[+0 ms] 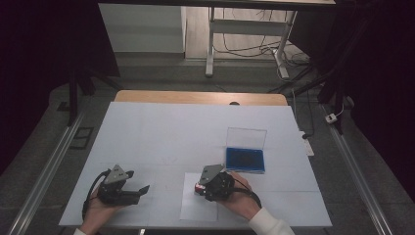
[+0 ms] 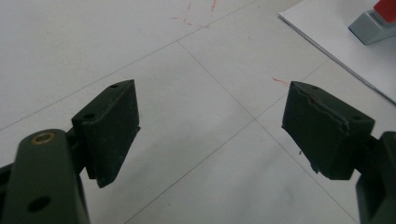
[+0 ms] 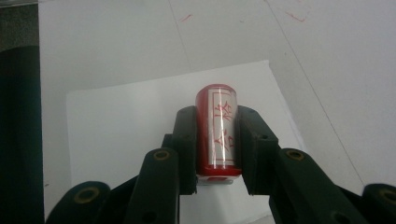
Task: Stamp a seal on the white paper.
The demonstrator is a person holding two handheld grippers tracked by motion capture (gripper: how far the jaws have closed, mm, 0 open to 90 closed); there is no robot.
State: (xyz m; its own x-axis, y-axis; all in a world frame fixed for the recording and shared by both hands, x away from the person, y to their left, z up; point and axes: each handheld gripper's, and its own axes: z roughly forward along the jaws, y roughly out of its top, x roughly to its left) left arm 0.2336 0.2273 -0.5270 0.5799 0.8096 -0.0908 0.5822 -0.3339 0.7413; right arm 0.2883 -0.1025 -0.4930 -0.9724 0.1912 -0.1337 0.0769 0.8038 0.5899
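A: From the high view, what's the right claw [image 1: 199, 187] doing?

B: It sits low over a white sheet of paper [image 1: 188, 208] near the front edge of the counter [image 1: 161, 132]. There's a speck of red and grey at its tip, too small there to make out.

A: The right gripper view settles that. The claw [image 3: 218, 135] is closed tight on a red stamp [image 3: 218, 128], a pad pressed to each side. The stamp has a glossy white label with red characters, and the paper [image 3: 121, 121] lies beneath it.

B: Can you tell whether the stamp's base touches the paper?

A: No, the base is hidden behind the claw.

B: And the left claw [image 1: 143, 189]?

A: In the high view it's well to the left of the paper, held low, pointing towards the right claw. The left gripper view shows this claw [image 2: 210, 126] wide open with nothing in it, only bare counter [image 2: 93, 46] with faint seams and red marks.

B: That view adds something else: up in the corner, the grey base and a bit of red of the stamp [image 2: 373, 23], standing on the paper's edge [image 2: 327, 28].

A: The high view alone gives the blue ink pad case [image 1: 245, 157], lid raised, just behind the right claw.
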